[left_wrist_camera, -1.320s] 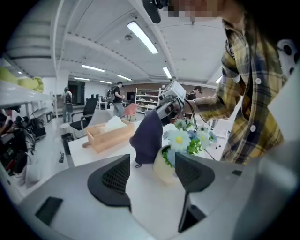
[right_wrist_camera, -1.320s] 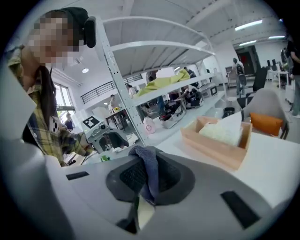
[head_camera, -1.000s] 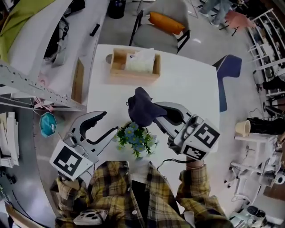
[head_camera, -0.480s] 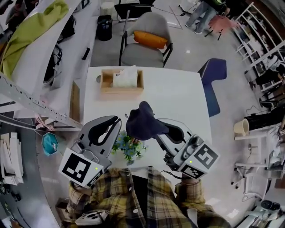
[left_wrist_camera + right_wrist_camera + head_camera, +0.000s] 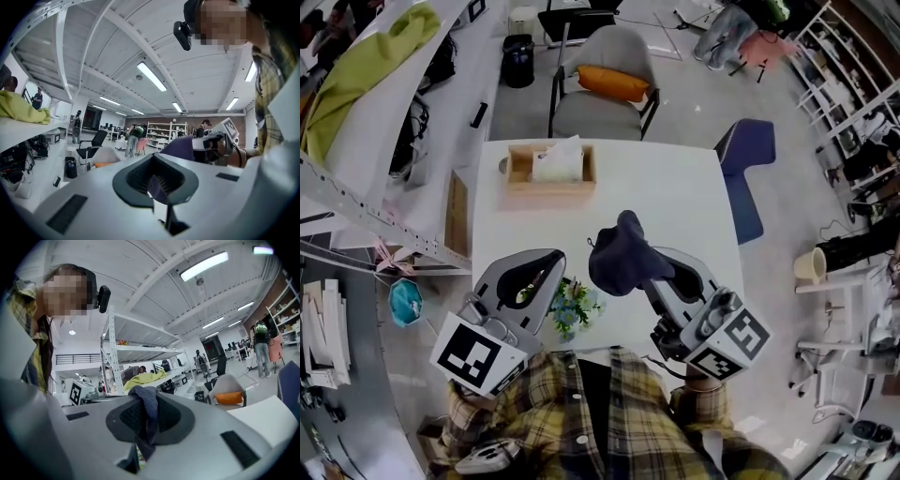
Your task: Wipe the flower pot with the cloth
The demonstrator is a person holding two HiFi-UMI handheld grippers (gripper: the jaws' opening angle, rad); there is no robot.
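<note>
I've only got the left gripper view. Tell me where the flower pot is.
Observer: The flower pot is between the left gripper and the right gripper, by the near edge of the table. From above, only its blue flowers and leaves show.
Operator: Confirm the right gripper's hold.
Observer: Its jaws are shut on the dark cloth, which bunches up above them.
Operator: Report what else is on the table.
Observer: A wooden tissue box sits at the far side.

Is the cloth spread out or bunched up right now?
Bunched up. The dark cloth sits in a rounded clump at the tip of the right gripper, whose jaws are closed on it.
</note>
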